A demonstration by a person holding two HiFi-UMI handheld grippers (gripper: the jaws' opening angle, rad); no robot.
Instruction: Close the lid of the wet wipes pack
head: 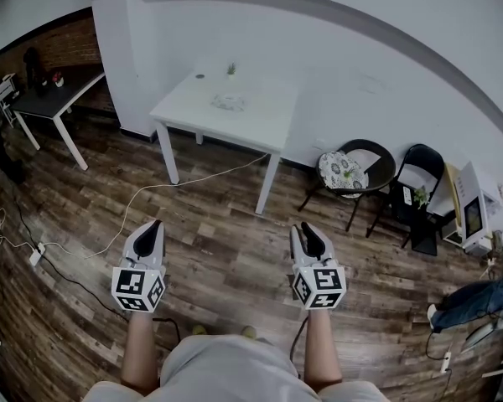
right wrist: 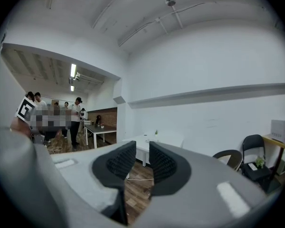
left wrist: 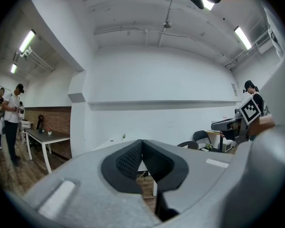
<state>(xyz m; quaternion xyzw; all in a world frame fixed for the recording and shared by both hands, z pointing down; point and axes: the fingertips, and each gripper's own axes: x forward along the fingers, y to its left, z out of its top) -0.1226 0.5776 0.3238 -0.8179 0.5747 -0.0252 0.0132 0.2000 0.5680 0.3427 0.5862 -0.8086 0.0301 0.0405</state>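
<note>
Wet wipes pack (head: 228, 102) (head view only) on white table (head: 264, 122), left hand-held gripper (head: 155, 224) closed, right hand-held gripper (head: 308, 229) parted, both empty.

A white table (head: 264, 122) stands on the plank floor (head: 226, 254), well ahead of the left gripper (head: 153, 224) and the right gripper (head: 308, 231). On its top lie a pale pack (head: 228, 101), with a small green thing (head: 231, 69) and a small dark thing (head: 200, 76) beyond it.

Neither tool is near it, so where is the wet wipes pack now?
In the head view, upper middle: what looks like the wet wipes pack lies on the white table by the far wall, just this side of a small plant.
</note>
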